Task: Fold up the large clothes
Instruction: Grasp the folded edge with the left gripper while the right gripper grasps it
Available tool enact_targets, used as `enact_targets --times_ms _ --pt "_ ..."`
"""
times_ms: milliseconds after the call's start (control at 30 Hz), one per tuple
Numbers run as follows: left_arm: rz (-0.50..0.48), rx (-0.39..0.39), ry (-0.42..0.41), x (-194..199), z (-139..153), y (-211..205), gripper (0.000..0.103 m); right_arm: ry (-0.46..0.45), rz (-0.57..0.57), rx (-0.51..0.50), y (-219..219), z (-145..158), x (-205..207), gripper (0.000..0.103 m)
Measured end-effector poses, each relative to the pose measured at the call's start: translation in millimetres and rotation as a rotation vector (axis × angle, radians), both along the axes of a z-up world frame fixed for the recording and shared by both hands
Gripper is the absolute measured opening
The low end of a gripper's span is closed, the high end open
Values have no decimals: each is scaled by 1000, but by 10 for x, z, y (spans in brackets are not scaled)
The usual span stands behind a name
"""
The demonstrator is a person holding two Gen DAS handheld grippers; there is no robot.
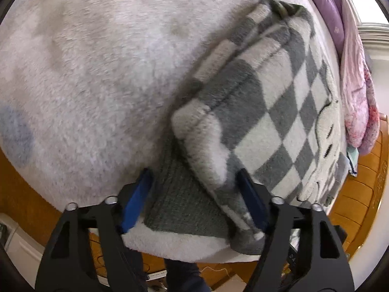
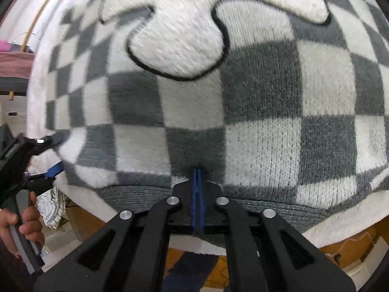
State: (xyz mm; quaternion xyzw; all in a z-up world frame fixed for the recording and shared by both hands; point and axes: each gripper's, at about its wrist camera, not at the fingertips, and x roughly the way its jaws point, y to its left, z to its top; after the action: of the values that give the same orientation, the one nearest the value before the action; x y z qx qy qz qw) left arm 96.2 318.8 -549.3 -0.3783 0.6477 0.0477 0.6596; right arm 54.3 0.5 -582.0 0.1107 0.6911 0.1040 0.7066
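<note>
Checkered sweater [image 1: 255,112] folded; left gripper [image 1: 194,194] wide open astride corner. Only right view shows right gripper [image 2: 197,172] pinching hem.

A home bedroom: a bed under a fluffy white blanket [image 1: 97,73], purple and pink bedding [image 1: 352,77] heaped at two o'clock, orange wooden flooring [image 1: 359,194] at four o'clock.

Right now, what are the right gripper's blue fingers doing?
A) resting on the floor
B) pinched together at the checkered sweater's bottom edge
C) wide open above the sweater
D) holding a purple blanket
B: the right gripper has its blue fingers pressed together at the hem of the checkered sweater.
</note>
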Motion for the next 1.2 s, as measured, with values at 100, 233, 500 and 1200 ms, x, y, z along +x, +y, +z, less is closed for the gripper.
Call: enact_targets --times_ms 100,233,500,1200 --pt "-41 15 -11 29 18 -35 35 -118 54 -21 67 192 12 25" --pt "-88 40 -39 19 189 -85 22 -231 178 7 299 377 23 53" --pt "-63 -43 -98 -35 600 -48 20 -441 437 76 969 619 -371 72" --pt "8 -155 -157 37 937 -243 20 -609 489 93 1763 530 -161 81"
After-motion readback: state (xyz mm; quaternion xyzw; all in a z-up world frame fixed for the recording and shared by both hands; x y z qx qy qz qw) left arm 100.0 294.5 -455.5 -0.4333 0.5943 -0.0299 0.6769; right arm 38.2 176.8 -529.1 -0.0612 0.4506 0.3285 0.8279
